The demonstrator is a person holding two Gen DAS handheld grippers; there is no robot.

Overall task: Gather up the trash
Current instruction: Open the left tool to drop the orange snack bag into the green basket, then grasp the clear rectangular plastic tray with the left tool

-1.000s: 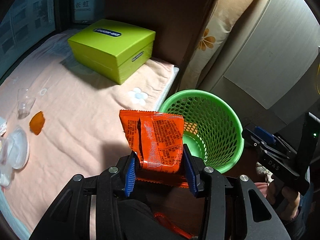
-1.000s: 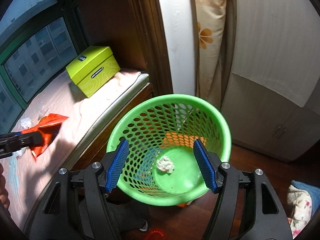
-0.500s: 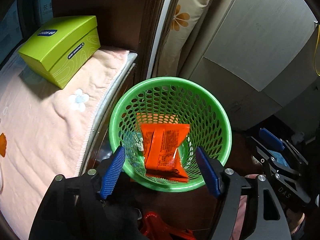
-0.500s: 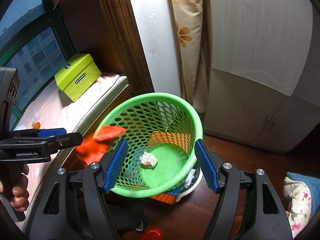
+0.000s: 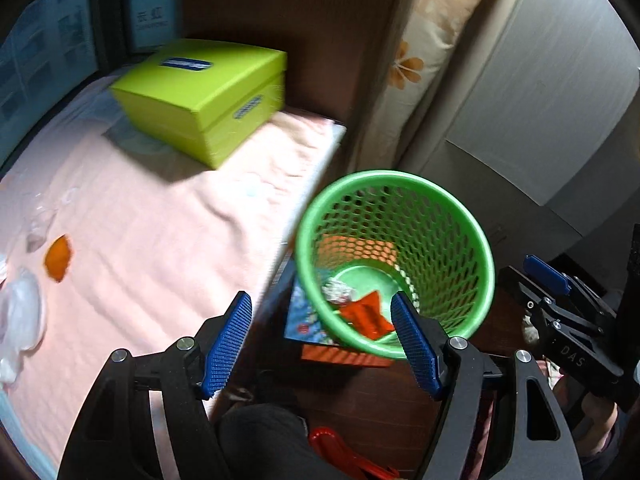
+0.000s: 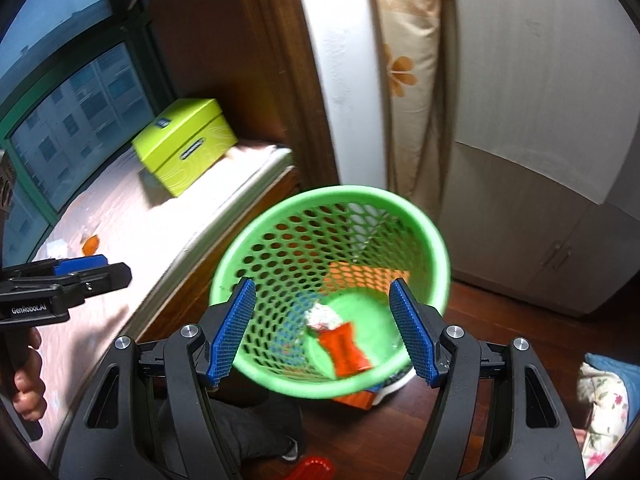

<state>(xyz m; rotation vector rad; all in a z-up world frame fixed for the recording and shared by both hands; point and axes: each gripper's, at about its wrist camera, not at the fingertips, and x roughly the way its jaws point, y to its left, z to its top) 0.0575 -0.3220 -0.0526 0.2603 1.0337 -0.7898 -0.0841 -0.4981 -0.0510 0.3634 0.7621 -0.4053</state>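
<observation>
Lying in basket (image 6: 436, 240), wrapper (image 6: 344, 346), tools empty

Black tool (image 5: 322, 342), ribbed blue pads (image 5: 226, 344)

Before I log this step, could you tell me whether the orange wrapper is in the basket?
In: the orange wrapper lies on the green basket floor.

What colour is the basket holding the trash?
Green, a perforated basket; the right wrist view shows it best.
</observation>
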